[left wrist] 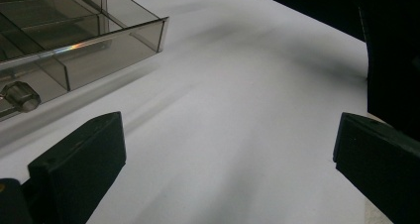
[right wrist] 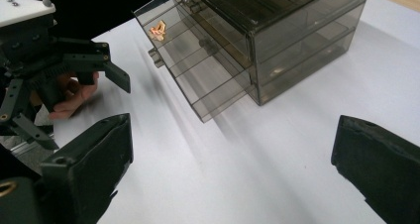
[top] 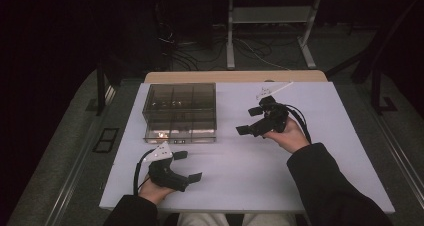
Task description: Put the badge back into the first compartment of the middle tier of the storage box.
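nearest the person's edge of the white table (top: 280, 176), the left gripper (top: 187, 166) rests low over the surface in the left hand (top: 152, 190), its 2 jaws spread wide with nothing between them; in the left gripper view they frame bare tabletop, with the corner of the pulled-out drawer (left wrist: 74, 55) up at the left. farther out and across the table, the right gripper (top: 250, 121) is held above the surface in the right hand (top: 287, 136), its jaws also spread and empty, pointing toward the drawer unit. beyond the left gripper stands the smoky clear drawer box (top: 180, 111), set toward the left half of the table. its lowest drawer (right wrist: 198, 70) stands slid out toward the person, as the right gripper view shows plainly, and a small orange item (right wrist: 157, 31) lies in one of that drawer's end compartments; what it is i cannot tell. the drawers above appear pushed in. judging from this, the opening of the drawer looks done, and neither gripper has hold of anything, so whatever is to be taken from or put into that open drawer, and closing it afterwards, seems to remain. both grippers are apart from the box, the left one nearer its front.
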A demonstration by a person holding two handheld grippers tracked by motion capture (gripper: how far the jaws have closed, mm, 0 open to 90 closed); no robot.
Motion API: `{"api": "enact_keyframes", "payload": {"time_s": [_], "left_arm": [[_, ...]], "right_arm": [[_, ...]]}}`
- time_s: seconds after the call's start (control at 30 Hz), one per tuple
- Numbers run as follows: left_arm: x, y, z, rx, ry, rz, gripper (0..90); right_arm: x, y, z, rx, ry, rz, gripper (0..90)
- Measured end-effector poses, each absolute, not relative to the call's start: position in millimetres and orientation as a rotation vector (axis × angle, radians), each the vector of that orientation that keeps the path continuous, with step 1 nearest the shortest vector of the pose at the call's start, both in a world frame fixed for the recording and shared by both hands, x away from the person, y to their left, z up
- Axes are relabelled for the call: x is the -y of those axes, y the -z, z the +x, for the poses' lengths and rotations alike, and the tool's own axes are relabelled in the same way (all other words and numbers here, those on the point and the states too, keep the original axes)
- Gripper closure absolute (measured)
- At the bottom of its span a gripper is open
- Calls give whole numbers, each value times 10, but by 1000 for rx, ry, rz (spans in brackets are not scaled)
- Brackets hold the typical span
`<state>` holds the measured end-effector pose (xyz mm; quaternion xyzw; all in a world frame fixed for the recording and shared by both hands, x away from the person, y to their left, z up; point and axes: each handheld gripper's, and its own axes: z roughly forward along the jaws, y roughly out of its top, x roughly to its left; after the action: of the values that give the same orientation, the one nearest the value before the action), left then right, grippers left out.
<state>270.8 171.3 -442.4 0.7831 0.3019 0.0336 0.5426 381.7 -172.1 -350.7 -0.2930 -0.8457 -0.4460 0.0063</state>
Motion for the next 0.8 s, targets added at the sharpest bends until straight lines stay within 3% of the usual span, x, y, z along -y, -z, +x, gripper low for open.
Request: {"api": "enact_keyframes", "payload": {"time_s": [0.8], "left_arm": [[-1717, 4415, 2694, -728, -84, 1847, 0]], "right_arm": [[2254, 3664, 3382, 2637, 1418, -1044, 21]]}}
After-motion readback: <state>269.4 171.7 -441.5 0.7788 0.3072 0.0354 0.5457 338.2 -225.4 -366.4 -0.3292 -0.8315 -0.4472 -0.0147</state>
